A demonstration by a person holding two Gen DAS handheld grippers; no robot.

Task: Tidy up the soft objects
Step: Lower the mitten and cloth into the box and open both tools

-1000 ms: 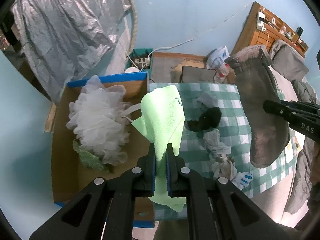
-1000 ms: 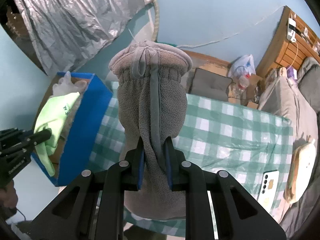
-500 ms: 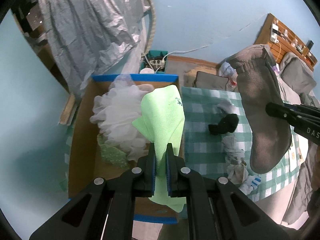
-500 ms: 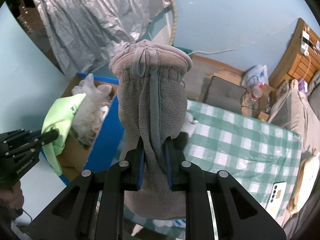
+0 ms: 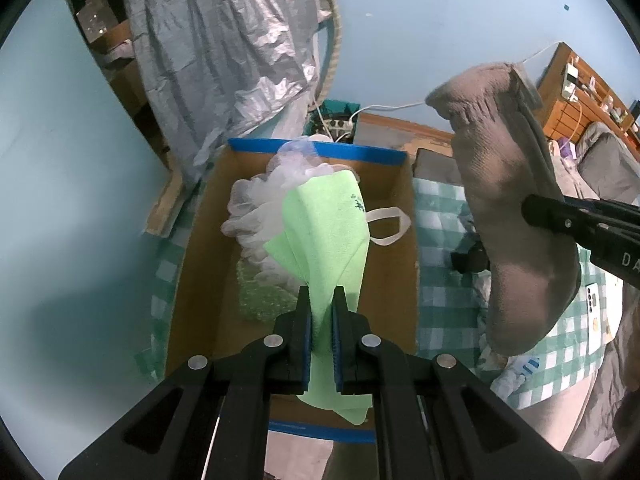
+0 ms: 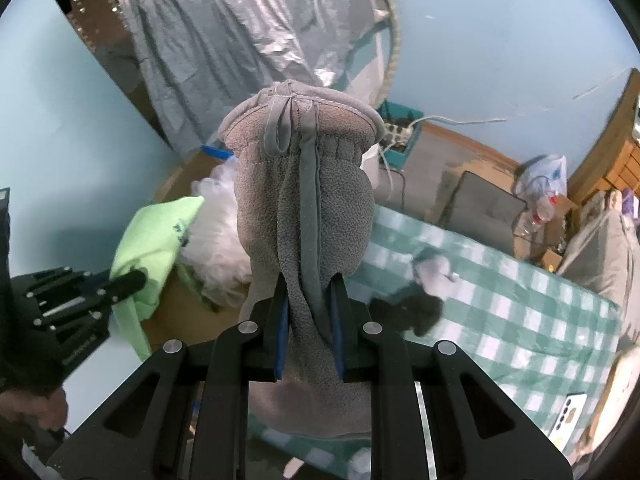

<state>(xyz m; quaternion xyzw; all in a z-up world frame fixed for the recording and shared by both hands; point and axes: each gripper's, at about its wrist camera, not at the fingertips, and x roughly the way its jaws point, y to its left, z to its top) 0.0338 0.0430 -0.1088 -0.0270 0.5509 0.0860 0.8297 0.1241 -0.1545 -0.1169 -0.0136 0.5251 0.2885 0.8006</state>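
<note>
You hold the green cloth [image 5: 320, 240] and grey mitten [image 6: 304, 216] tight in your fingers above the box [image 5: 396, 264]; next, let them drop in.

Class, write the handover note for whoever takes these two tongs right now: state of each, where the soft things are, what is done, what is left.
Left tongs: shut on the green cloth, held above the cardboard box.
Right tongs: shut on the grey fleece mitten, held up over the checked tablecloth beside the box.
Done: white mesh sponge lies in the box.
Left: drop cloth and mitten in; black sock and pale rags on the cloth remain.
</note>
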